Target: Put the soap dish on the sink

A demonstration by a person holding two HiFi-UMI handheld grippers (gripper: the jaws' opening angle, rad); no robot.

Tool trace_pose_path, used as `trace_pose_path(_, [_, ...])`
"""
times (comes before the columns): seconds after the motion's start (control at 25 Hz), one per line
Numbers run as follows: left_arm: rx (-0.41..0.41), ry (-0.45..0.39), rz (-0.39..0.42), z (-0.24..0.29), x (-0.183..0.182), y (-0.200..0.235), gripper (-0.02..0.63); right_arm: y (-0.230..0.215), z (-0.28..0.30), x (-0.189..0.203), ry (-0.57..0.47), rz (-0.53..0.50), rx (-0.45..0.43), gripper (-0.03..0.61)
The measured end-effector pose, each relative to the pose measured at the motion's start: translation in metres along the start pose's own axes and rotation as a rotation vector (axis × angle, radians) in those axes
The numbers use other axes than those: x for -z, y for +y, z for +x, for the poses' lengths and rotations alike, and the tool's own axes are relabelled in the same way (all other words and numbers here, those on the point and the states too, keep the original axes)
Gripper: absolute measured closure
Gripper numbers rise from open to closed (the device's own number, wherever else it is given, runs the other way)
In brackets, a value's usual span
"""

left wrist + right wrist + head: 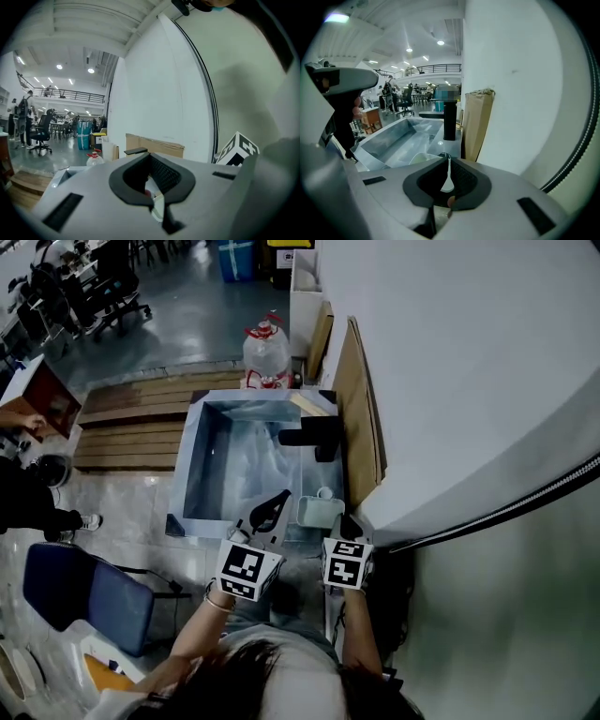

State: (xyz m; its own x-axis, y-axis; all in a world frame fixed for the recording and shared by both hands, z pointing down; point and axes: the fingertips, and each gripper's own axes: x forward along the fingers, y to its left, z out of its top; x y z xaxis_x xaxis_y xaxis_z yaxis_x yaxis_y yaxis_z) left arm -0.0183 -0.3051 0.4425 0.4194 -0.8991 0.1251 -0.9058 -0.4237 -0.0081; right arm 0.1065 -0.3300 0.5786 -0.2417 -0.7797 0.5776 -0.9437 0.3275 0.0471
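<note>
The white soap dish [319, 510] rests on the right rim of the sink [199, 470], near its front corner, below the black faucet [314, 435]. My left gripper [269, 509] hovers over the sink's front edge just left of the dish, jaws shut and empty. My right gripper [349, 524] sits just right of the dish by the wall, jaws together with only a thin slit. In the right gripper view the dish's pale rim [421, 158] shows just beyond the right gripper [449, 159]. The left gripper [150, 156] points toward the wall, and the dish is not seen there.
A cardboard sheet [356, 399] leans on the white wall along the sink's right side. A large water bottle [266, 352] stands behind the sink. A wooden pallet [131, 423] lies to the left and a blue chair [89, 592] at lower left.
</note>
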Motion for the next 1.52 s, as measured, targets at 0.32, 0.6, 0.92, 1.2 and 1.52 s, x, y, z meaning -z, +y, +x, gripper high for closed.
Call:
trace_pose_path(0.32, [-0.008, -0.013, 0.009, -0.008, -0.006, -0.005, 0.606, 0.004, -0.016, -0.019, -0.077, 0.017, -0.032, 0.552])
trace_pose_path(0.6, [-0.004, -0.006, 0.010, -0.013, -0.011, -0.005, 0.606, 0.006, -0.032, -0.041, -0.169, 0.046, -0.056, 0.552])
trace_pose_path(0.92, [-0.004, -0.029, 0.023, -0.026, -0.019, -0.002, 0.606, 0.016, -0.058, -0.063, -0.273, 0.060, -0.076, 0.554])
trace_pose_path(1.2, [0.006, -0.027, 0.024, -0.048, -0.025, -0.007, 0.606, 0.024, -0.090, -0.076, -0.332, 0.035, -0.057, 0.554])
trace_pose_path(1.52, [0.009, -0.059, 0.020, -0.075, -0.030, -0.015, 0.606, 0.038, -0.127, -0.076, -0.365, 0.024, -0.063, 0.554])
